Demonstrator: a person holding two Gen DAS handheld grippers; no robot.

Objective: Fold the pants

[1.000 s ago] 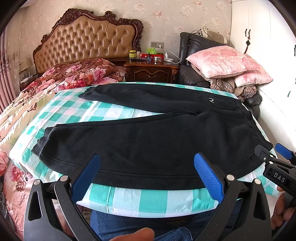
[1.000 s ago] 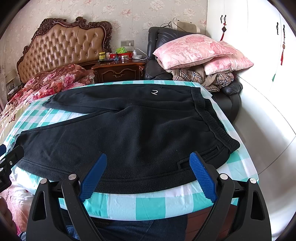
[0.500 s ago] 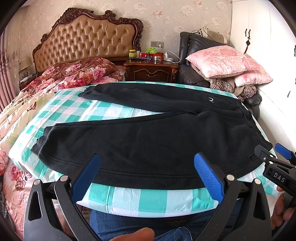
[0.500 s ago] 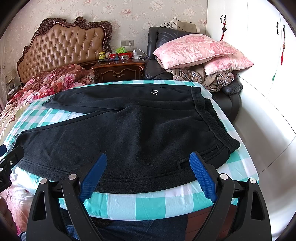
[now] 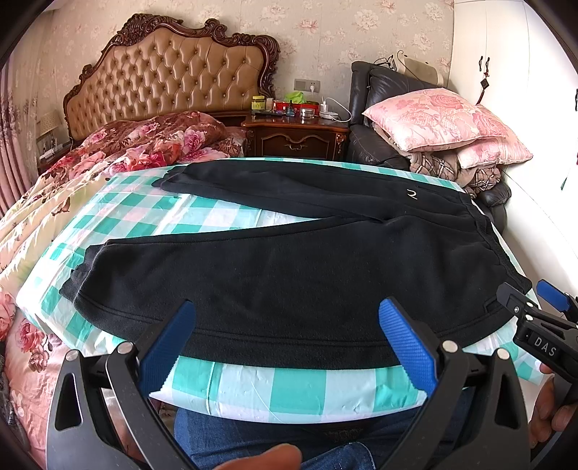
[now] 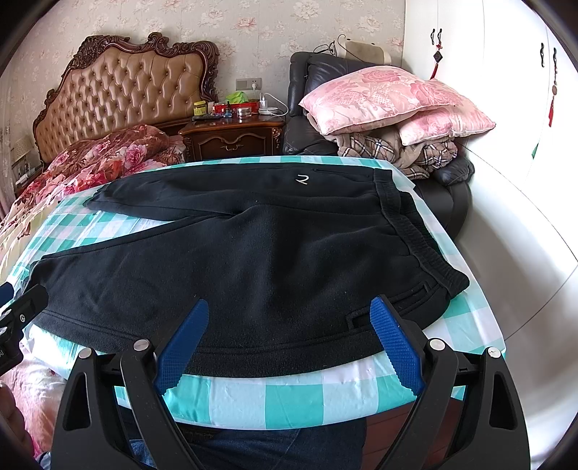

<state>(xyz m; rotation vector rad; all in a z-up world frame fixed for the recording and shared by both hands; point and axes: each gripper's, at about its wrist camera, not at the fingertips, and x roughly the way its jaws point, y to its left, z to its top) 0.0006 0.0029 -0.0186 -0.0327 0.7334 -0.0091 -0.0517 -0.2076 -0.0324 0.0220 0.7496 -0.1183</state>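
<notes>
A home bedroom is indicated by a tufted headboard (image 5: 169,77), a nightstand (image 5: 296,139), floral wallpaper (image 5: 325,32) and stacked pillows (image 5: 440,119).

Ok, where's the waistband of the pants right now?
In the right wrist view, the waistband runs along the pants' right end, over the checked cloth, nearest the armchair.

The black pants (image 5: 289,274) lie flat and cover most of the checked tabletop (image 5: 274,390), leaving a bare strip along its near edge and open cloth to the pants' left, between the two legs. Nothing stands on or over the pants. Beyond the pants' far side, a nightstand (image 5: 296,139) and piled pillows (image 5: 440,123) close the way.
</notes>
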